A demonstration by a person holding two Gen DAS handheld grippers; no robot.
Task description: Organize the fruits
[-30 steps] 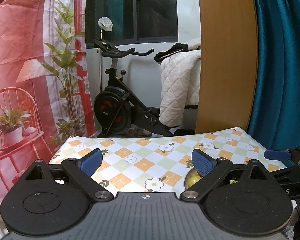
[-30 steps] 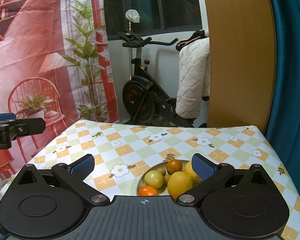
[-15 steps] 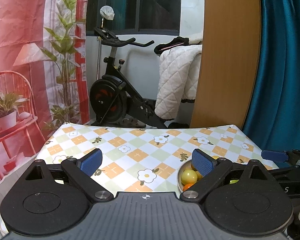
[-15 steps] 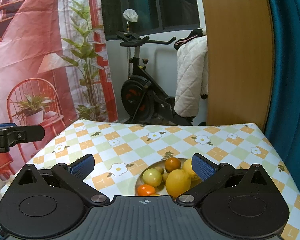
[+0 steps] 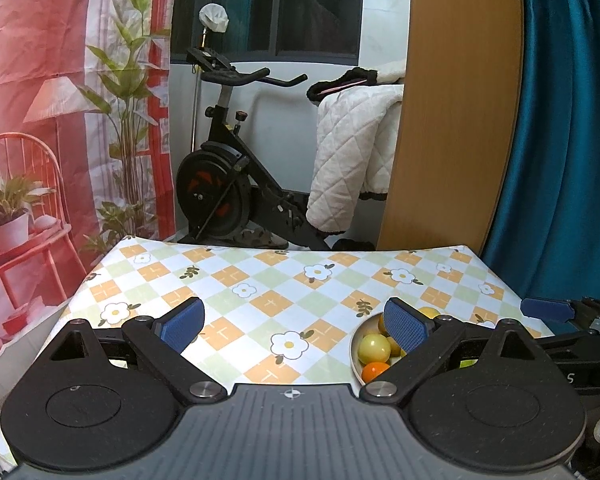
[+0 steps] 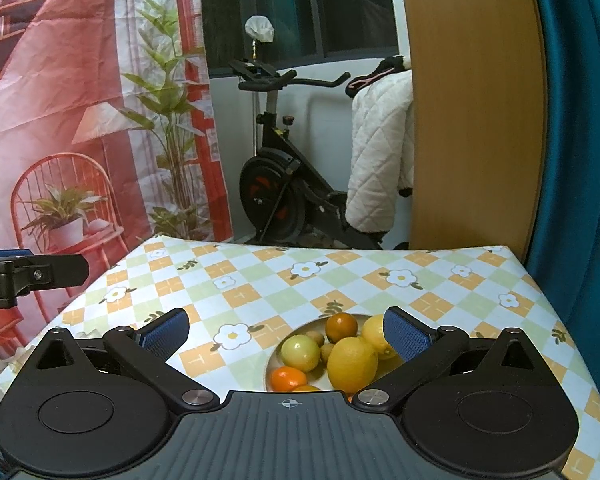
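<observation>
exercise bike (image 5: 228, 184), quilted blanket (image 5: 352, 160), teal curtain (image 5: 560, 120)

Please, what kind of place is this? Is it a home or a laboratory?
Most likely a home, perhaps a room beside a balcony. An exercise bike stands behind the table, a quilted blanket hangs next to it, and a plate of fruit sits on the flowered tablecloth.

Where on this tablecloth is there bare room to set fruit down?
Bare tablecloth runs from the plate out to the far edge, and left of the plate toward the left gripper. Crowding is on the plate itself: lemon, green fruit, oranges, under the open right gripper.
</observation>
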